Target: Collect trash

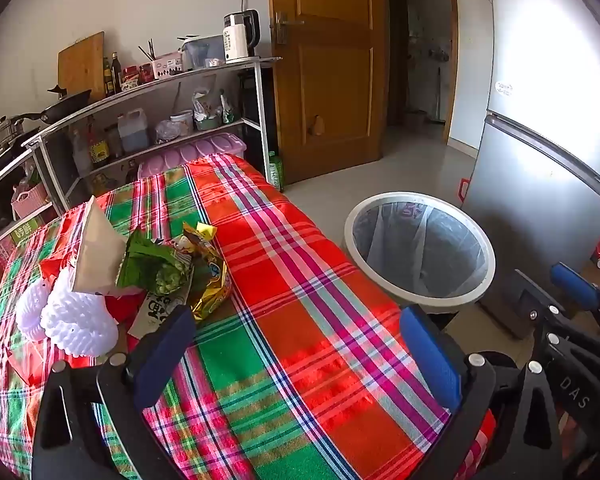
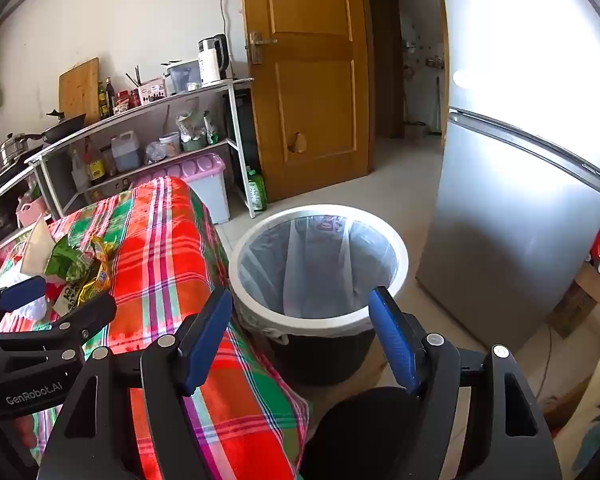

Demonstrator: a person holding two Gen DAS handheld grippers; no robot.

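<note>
A heap of trash lies on the plaid tablecloth (image 1: 308, 320): a green snack wrapper (image 1: 156, 266), a gold foil wrapper (image 1: 210, 280), a brown paper carton (image 1: 96, 248) and white foam fruit nets (image 1: 76, 320). The heap also shows in the right wrist view (image 2: 76, 268). My left gripper (image 1: 300, 348) is open and empty above the table, its left finger close to the heap. My right gripper (image 2: 300, 332) is open and empty, over the near rim of the lined trash bin (image 2: 320, 320). The bin stands on the floor right of the table (image 1: 420, 248).
A silver fridge (image 2: 520, 200) stands right of the bin. A metal shelf rack (image 1: 160, 120) with bottles, a kettle and pans runs behind the table. A wooden door (image 1: 324, 72) and an open doorway are at the back. A pink-lidded box (image 2: 204, 176) sits beside the table.
</note>
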